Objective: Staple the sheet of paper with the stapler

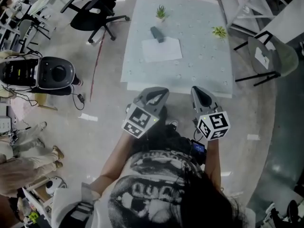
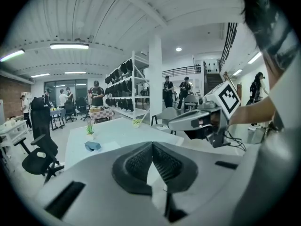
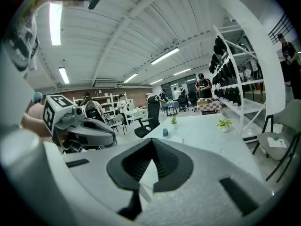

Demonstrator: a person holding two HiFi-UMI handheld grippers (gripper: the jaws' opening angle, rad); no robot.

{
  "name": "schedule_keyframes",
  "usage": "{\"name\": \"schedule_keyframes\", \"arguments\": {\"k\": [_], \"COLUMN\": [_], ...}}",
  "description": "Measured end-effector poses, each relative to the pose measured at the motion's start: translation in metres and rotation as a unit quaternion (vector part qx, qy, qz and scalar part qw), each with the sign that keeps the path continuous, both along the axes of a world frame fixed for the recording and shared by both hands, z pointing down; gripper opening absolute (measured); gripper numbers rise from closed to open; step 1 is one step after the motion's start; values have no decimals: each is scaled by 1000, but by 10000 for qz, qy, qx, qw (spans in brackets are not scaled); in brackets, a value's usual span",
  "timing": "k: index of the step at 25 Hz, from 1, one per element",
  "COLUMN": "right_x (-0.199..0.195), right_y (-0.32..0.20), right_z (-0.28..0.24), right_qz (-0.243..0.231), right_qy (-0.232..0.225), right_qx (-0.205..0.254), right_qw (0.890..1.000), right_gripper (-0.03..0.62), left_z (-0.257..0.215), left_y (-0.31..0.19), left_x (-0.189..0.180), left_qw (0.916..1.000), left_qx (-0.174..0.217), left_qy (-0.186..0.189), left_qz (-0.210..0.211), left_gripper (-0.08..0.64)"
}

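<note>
A white sheet of paper (image 1: pixel 161 49) lies near the middle of the pale table (image 1: pixel 204 70), and a dark blue-grey stapler (image 1: pixel 157 34) rests at the sheet's far edge. Both grippers hover short of the table's near edge, side by side. My left gripper (image 1: pixel 156 91) has its jaws closed tip to tip with nothing between them. The right gripper (image 1: pixel 196 89) is shut and empty too. From the left gripper view the stapler (image 2: pixel 92 146) and paper (image 2: pixel 107 147) lie far off to the left. In the right gripper view the stapler (image 3: pixel 165 132) and paper (image 3: pixel 174 139) are straight ahead.
Two small potted plants (image 1: pixel 161 12) (image 1: pixel 219 31) stand on the table's far part. A black office chair (image 1: pixel 95 11) is at the far left, a black-and-white machine (image 1: pixel 47 72) on the floor to the left, a pale chair (image 1: pixel 268 56) to the right. People and shelving (image 2: pixel 124 84) fill the background.
</note>
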State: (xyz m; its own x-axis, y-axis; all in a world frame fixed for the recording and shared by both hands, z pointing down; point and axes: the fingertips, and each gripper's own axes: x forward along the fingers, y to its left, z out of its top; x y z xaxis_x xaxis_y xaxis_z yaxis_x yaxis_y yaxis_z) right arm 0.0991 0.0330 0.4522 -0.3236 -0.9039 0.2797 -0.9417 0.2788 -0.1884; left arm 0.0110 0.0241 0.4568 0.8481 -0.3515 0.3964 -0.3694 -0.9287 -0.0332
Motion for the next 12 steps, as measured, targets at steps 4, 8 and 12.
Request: {"name": "schedule_keyframes", "arguments": {"k": [4, 8, 12], "right_x": [6, 11, 9], "right_y": [17, 33, 47], "right_z": [7, 6, 1], "right_qz": [-23, 19, 43], "right_qy": [88, 183, 230], "right_qx": [72, 164, 218], "right_qw": [9999, 9997, 9995], "right_gripper": [-6, -6, -6], "left_z": [5, 4, -1], "left_y": [13, 27, 37], "left_x": [9, 14, 11], "left_qw": [10000, 9999, 9999], "left_qx": [39, 84, 118], "left_qy": [-27, -12, 10], "left_qz": [24, 73, 106], "left_gripper": [-8, -8, -8]}}
